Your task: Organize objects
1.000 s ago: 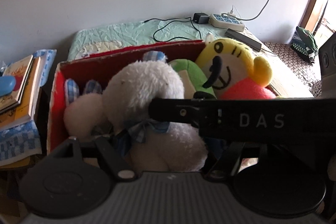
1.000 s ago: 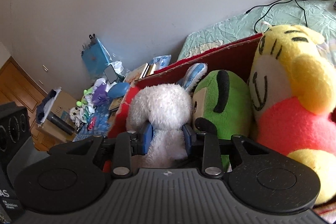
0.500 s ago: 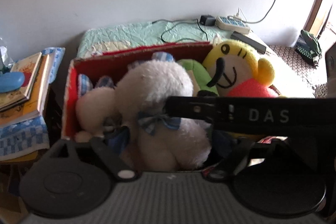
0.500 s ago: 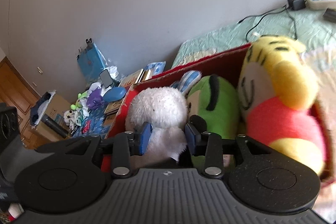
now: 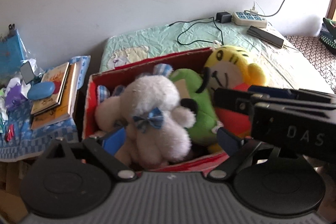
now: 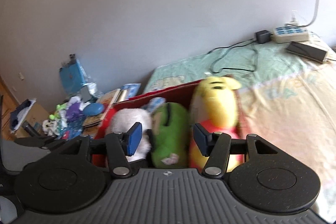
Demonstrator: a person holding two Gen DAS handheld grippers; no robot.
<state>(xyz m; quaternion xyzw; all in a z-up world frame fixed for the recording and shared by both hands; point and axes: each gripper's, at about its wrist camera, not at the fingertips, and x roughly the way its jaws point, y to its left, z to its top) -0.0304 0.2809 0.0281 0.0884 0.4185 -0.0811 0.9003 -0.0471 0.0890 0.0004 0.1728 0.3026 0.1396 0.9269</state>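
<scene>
Both grippers opening, unloaded; 3 plush toys packed in red box.

Soft daylight from the right — both fisheye views motion-blurred, edges bowed and dark-cornered.

One red cardboard box. Three plush toys in it: one white bunny, one green plush, one yellow tiger. One power strip, one black adapter. One book stack, count of books unclear.
</scene>
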